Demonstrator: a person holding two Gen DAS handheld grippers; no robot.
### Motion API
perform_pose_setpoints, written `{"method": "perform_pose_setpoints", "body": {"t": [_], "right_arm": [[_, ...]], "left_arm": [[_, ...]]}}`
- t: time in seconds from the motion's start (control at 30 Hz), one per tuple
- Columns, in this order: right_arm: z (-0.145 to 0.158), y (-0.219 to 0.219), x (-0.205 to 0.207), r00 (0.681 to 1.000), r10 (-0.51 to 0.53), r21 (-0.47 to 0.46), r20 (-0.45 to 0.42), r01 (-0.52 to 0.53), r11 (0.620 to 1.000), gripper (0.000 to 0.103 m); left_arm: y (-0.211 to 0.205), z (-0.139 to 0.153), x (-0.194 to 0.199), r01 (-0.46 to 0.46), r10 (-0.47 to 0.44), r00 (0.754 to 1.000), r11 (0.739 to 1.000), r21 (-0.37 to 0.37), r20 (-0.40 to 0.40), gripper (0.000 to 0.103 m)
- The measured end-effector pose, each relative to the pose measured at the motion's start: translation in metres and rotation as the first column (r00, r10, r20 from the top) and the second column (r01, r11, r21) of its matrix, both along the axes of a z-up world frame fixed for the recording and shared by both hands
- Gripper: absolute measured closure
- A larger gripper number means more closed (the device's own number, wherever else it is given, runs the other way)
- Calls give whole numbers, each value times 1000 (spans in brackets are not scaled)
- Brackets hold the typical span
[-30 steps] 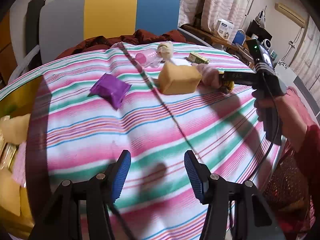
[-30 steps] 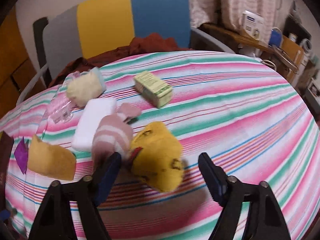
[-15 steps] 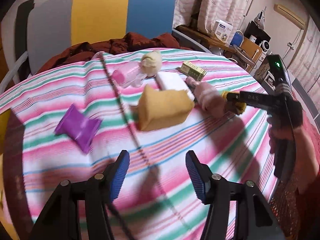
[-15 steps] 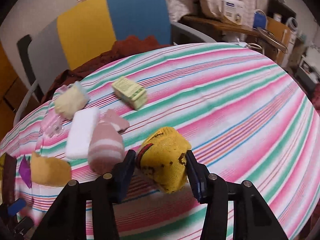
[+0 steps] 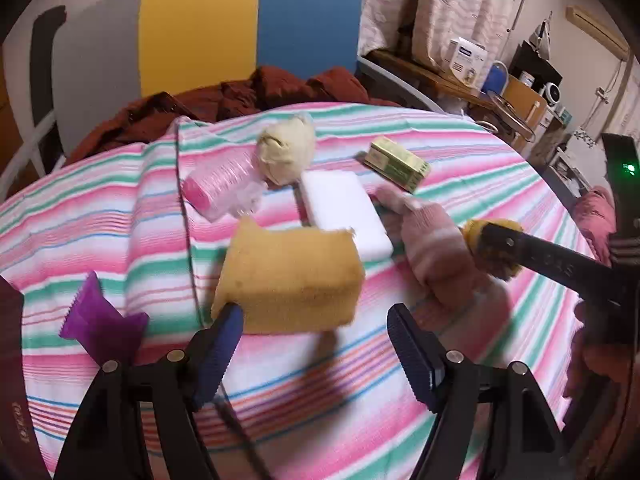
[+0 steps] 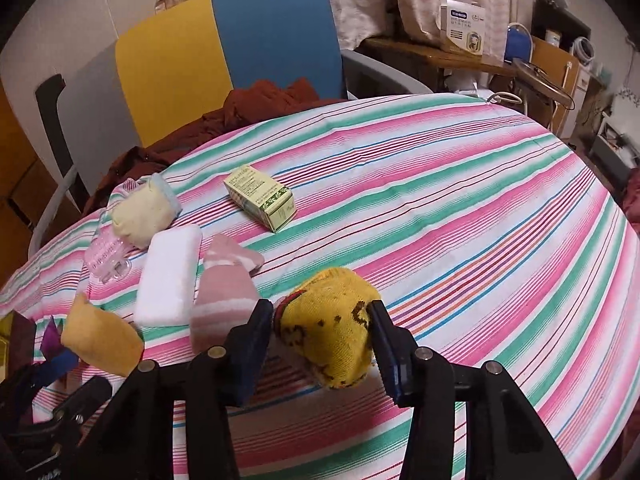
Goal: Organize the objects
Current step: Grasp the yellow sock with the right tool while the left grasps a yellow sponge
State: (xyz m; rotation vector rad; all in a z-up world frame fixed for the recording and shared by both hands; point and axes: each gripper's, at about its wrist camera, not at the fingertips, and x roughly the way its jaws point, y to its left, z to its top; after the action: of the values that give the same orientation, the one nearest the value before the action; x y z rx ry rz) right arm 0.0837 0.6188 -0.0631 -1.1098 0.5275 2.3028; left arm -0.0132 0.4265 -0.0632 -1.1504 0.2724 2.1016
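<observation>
My right gripper (image 6: 320, 334) is shut on a rolled yellow sock (image 6: 330, 330) and holds it just above the striped tablecloth (image 6: 460, 216); the sock also shows in the left wrist view (image 5: 494, 248). My left gripper (image 5: 314, 344) is open, its jaws just short of a yellow sponge (image 5: 292, 276). On the cloth lie a pink striped sock (image 5: 434, 248), a white block (image 5: 344, 210), a green box (image 5: 396, 164), a cream sock ball (image 5: 286, 150), a pink clear bottle (image 5: 220, 192) and a purple packet (image 5: 100, 320).
A chair with grey, yellow and blue back (image 5: 208, 28) stands behind the table, with brown cloth (image 5: 240, 96) on its seat. A shelf with boxes (image 6: 460, 28) is at the back right. A dark object (image 5: 12, 380) sits at the left edge.
My left gripper has moved forward up to the yellow sponge. My right gripper closed on the yellow sock and has lifted it slightly.
</observation>
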Motion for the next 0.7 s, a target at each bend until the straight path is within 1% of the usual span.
{"method": "perform_pose_setpoints", "body": {"t": [0.07,0.13,0.23,0.3,0.37,0.5,0.57,0.6,0.63,0.67,0.7], "right_arm": [[1,0,0,1000,-1,-3,-6,1,1000,54],[2,1,1,1000,-4,-6,-15,4,1000,54],[4,2,2,1000,-8,-11,-29,8,1000,54],[5,3,2,999,-11,-14,-33,11,1000,54],[5,3,2,999,-13,-21,-38,12,1000,54],[5,3,2,999,-9,-25,-41,8,1000,54],[5,3,2,999,-7,-25,-44,6,1000,54],[6,3,2,999,-6,-23,-44,5,1000,54],[6,3,2,999,-5,-23,-45,4,1000,55],[6,3,2,999,-4,-22,-46,3,1000,59],[6,2,2,999,-4,-19,-48,3,1000,60]], "left_arm": [[-6,2,-3,-31,31,999,999,16,-20,27],[-11,1,-5,-55,55,998,998,27,-21,27],[-16,-5,-11,-86,86,996,996,5,-17,27],[-22,-10,-15,-85,85,996,996,29,9,25],[-21,-13,-19,-78,77,997,996,34,26,25],[-15,-12,-21,-46,46,999,998,33,-10,25],[-12,-12,-18,-33,34,999,999,23,-36,28],[-12,-13,-17,-29,30,998,999,30,-52,29],[-12,-14,-15,-25,27,998,999,32,-61,31],[-13,-15,-14,-22,24,997,999,32,-70,33],[-14,-16,-11,-17,20,996,999,37,-84,34]]}}
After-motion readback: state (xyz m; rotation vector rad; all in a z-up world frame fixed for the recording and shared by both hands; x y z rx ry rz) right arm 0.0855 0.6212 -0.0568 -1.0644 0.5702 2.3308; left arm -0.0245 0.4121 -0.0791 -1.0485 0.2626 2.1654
